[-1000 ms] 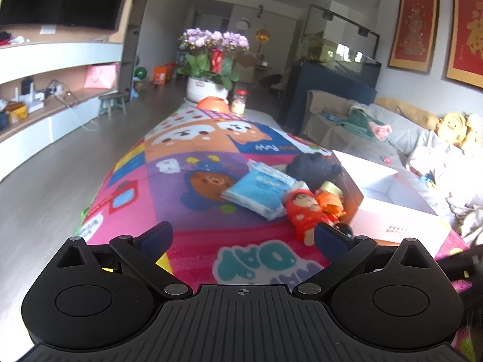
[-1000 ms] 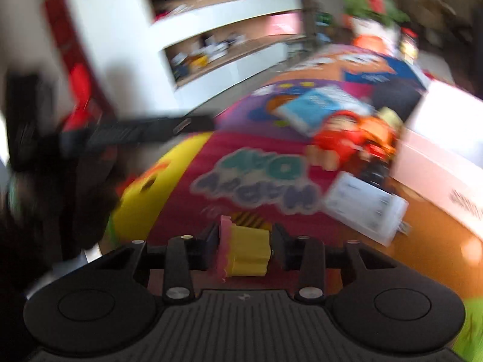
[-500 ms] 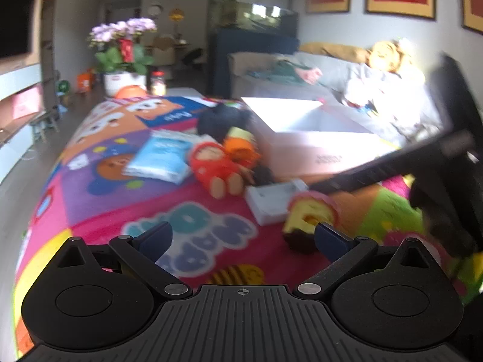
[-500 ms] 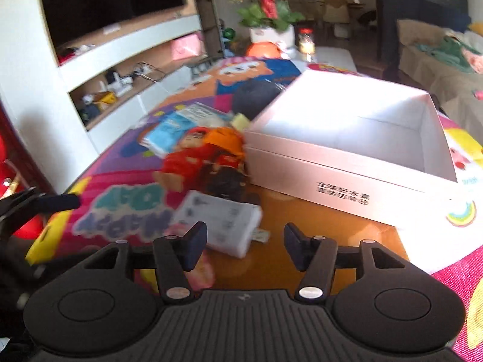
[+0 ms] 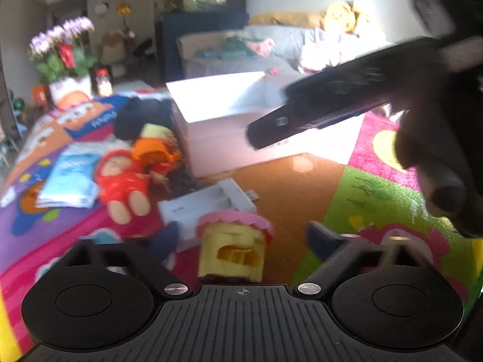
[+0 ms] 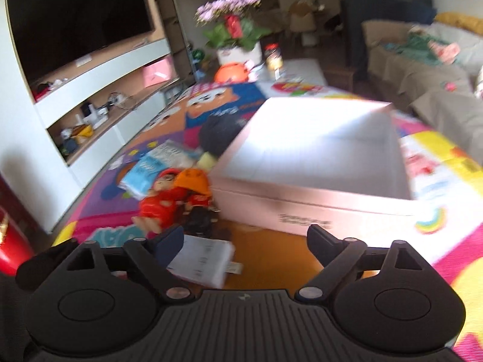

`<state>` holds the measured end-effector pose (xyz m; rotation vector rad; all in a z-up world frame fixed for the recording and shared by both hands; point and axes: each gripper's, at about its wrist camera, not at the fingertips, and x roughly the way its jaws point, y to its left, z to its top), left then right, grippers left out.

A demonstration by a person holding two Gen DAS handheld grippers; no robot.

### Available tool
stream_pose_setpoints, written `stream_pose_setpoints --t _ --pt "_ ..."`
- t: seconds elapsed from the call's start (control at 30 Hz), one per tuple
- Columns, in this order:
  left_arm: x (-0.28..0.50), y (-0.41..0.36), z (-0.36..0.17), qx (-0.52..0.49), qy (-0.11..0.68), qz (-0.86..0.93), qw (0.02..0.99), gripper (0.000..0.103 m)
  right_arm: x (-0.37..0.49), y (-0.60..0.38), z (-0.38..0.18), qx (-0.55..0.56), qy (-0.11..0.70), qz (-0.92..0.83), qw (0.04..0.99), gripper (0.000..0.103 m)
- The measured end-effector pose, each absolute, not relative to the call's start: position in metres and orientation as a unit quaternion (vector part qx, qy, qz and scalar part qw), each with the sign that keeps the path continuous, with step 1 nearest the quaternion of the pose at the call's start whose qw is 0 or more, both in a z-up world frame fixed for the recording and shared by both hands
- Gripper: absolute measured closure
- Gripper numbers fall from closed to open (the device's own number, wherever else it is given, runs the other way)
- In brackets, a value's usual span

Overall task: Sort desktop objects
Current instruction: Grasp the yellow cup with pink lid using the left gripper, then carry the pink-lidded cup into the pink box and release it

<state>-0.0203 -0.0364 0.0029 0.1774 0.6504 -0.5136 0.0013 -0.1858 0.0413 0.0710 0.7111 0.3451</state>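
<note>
Left claw: (image 5: 238, 238) released, jaws spread wide around the yellow toy with a pink top (image 5: 234, 246), not touching it.
Right claw: (image 6: 244, 239) released and empty, pointed at the white box (image 6: 305, 202).
Toy's place: standing on the desk mat, just in front of the white card (image 5: 208, 202).
Doing it well: centre the toy between the jaws, clench on its flat sides and lift straight, I judge.
Left view only: the toy and the right tool overhead.
Right view only: the box's hollow, seemingly empty.
</note>
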Motion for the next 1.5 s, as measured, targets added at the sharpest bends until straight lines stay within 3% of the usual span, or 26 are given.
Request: stream_pose_setpoints --t 0.13,0.3,0.53,0.67,0.87,1.2,1.33,1.5 --pt "-0.015 -0.036 0.001 0.094 0.319 -0.239 0.912 0.043 -0.007 -0.193 0.041 0.016 0.338 0.153 0.928 0.008" --pt "-0.039 -0.008 0.009 0.080 0.300 -0.224 0.924 0.043 -0.006 -0.186 0.036 0.020 0.344 0.166 0.924 0.008" --pt "-0.066 0.048 0.006 0.033 0.294 -0.171 0.940 0.038 -0.007 -0.138 0.018 -0.043 0.354 0.206 0.911 0.008" --pt "-0.072 0.060 0.001 0.020 0.302 -0.160 0.939 0.024 -0.002 -0.118 0.006 -0.053 0.378 0.212 0.900 0.008" --pt "-0.076 0.055 -0.002 0.020 0.299 -0.176 0.938 0.012 0.010 -0.090 -0.004 -0.058 0.385 0.188 0.902 0.002" --pt "-0.073 0.059 -0.006 0.001 0.305 -0.164 0.938 0.007 -0.006 -0.128 -0.007 -0.151 0.348 0.127 0.916 0.008" --pt "-0.070 0.054 -0.006 0.001 0.309 -0.165 0.937 0.007 -0.022 -0.158 -0.005 -0.125 0.336 0.140 0.923 0.000" --pt "-0.069 0.049 -0.004 0.010 0.311 -0.167 0.935 0.007 -0.003 -0.167 -0.004 -0.103 0.337 0.165 0.921 0.000"
